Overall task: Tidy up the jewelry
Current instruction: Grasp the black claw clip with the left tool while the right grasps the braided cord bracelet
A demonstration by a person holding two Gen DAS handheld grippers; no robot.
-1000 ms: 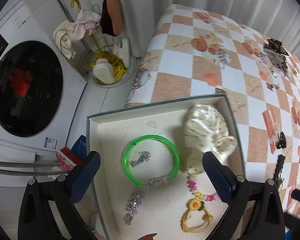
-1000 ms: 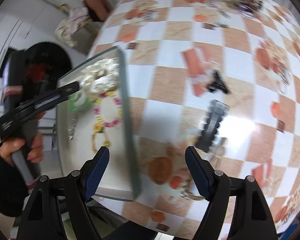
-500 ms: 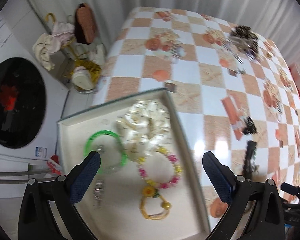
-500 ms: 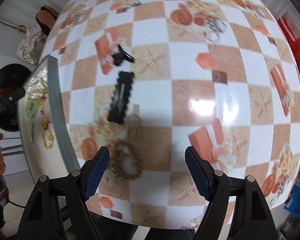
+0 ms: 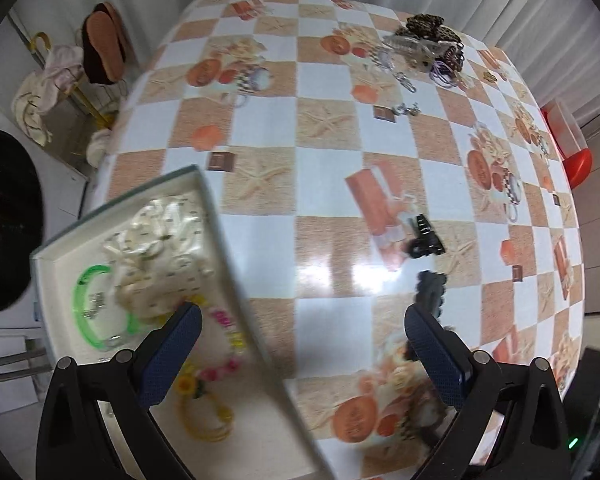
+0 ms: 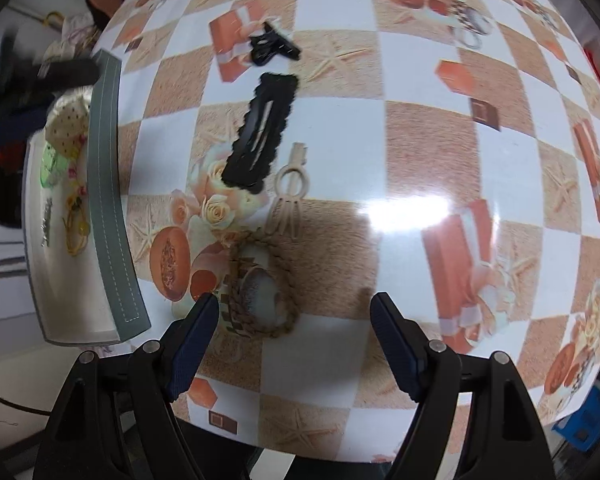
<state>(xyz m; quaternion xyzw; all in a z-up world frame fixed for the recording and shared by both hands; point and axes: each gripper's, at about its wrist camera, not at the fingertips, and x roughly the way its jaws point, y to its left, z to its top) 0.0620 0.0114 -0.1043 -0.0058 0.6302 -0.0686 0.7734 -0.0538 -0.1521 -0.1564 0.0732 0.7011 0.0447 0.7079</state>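
Between wide-open jaws of right gripper, braided ring near left jaw, untouched.

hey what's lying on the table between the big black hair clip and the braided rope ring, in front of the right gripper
A small beige hair clip lies between the big black hair clip and the braided rope ring, its lower end about touching the ring. The right wrist view shows it.

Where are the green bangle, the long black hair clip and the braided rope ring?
green bangle (image 5: pixel 85 312): left wrist view, on its left arc, inside the tray.
long black hair clip (image 6: pixel 260 132): right wrist view, on its middle.
braided rope ring (image 6: pixel 286 280): right wrist view, on its right braid.
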